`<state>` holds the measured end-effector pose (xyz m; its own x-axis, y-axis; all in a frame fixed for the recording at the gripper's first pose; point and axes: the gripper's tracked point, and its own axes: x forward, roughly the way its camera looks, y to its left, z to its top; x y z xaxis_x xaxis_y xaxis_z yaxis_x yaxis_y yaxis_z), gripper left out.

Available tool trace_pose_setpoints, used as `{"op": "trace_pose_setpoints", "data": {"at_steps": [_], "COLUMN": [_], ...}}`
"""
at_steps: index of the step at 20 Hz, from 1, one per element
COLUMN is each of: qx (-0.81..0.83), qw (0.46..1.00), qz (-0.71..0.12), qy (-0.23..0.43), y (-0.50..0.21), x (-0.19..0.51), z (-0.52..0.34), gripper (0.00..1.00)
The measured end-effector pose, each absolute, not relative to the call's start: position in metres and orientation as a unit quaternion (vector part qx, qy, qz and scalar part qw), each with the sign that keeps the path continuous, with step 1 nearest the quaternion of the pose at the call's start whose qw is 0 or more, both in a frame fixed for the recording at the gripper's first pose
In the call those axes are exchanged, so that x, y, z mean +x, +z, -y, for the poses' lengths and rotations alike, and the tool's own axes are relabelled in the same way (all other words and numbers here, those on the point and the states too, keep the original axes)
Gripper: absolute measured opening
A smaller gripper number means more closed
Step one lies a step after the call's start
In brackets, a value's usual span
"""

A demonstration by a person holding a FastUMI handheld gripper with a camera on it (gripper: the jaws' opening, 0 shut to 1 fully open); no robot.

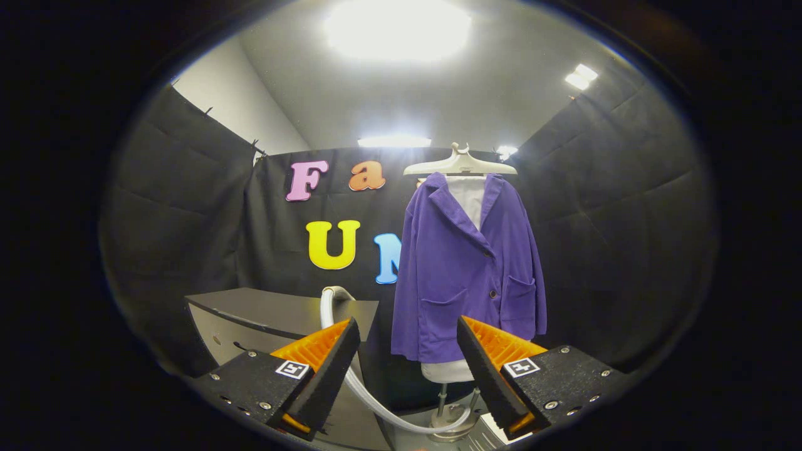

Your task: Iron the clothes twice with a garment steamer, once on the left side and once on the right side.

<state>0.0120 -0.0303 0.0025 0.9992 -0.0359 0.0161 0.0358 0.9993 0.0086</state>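
We see our gripper (407,351) with its jaws spread wide, nothing between them. Beyond them hangs the purple jacket (467,269) on a pale hanger (460,164) over a mannequin stand (448,413) — well apart from the fingers. A white steamer hose (376,401) curves from the grey bench (276,313) to the stand's base, passing just ahead of the jaws.
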Motion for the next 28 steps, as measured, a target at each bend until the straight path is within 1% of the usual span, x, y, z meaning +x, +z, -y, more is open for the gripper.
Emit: {"op": "trace_pose_setpoints", "data": {"at_steps": [7,13,18,23,28], "qx": [0.005,0.020,0.038,0.039,0.052], "qw": [1.000,1.000,0.999,0.999,0.997], "qz": [0.012,-0.006,-0.022,-0.006,-0.011], "qy": [-0.020,0.004,0.030,0.035,0.063], "y": [0.003,0.006,0.033,0.071,0.104], "x": [0.007,0.018,0.049,0.074,0.106], "z": [0.041,0.018,-0.013,-0.036,-0.053], "gripper": [0.96,0.96,0.96,0.96,0.96]}}
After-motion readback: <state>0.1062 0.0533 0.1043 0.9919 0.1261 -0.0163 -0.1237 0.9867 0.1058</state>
